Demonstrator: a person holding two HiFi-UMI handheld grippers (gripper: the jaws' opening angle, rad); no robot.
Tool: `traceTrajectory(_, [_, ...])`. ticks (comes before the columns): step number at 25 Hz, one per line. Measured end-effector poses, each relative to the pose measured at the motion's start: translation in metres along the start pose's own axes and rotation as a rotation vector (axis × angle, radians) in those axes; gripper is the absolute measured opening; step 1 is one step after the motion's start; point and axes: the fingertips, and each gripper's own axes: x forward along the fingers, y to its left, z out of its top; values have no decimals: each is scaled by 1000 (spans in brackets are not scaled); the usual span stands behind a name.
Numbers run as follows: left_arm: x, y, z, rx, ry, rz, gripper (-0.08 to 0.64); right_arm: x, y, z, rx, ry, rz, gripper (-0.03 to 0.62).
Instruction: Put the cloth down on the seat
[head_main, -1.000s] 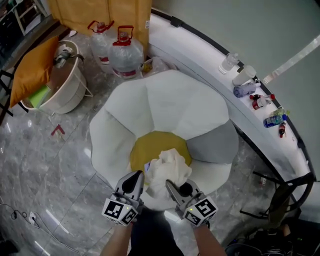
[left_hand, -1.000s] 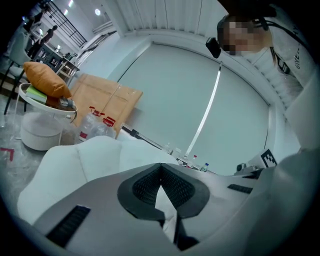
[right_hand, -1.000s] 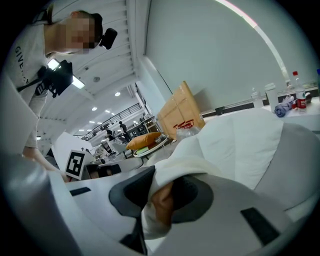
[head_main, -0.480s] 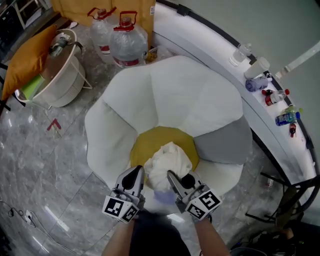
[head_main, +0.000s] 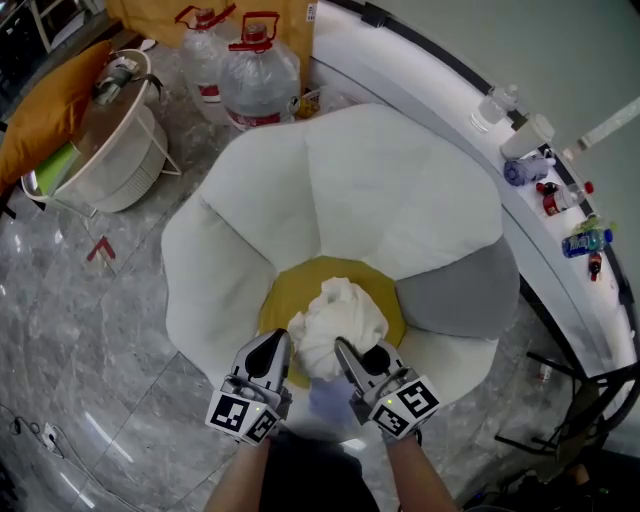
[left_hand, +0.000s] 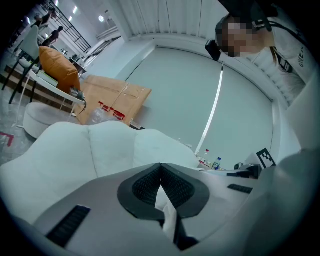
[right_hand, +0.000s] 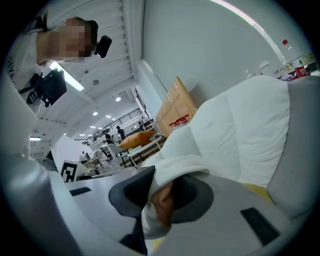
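White cloth (head_main: 340, 325), pinched by left gripper (head_main: 272, 348) and right gripper (head_main: 346, 352) over the yellow seat (head_main: 285, 295); uneven release could slide it off the near edge

Crumpled white cloth (head_main: 338, 322) (bunched into a mound) over the round yellow seat (head_main: 283, 300), perhaps just touching it.

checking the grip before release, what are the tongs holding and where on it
The white cloth, by both: the left tongs pinch a thin edge, the right tongs a bunched fold, on its near side.
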Motion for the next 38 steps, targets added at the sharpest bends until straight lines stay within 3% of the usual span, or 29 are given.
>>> traceTrajectory(16, [20,33,-35,-7,-2,-10,14,30,-33,-59,41,72,7,97])
traceTrajectory(38, [40,50,-77,-2,14,-17,13,51,-88,-122,43,192,-71,98])
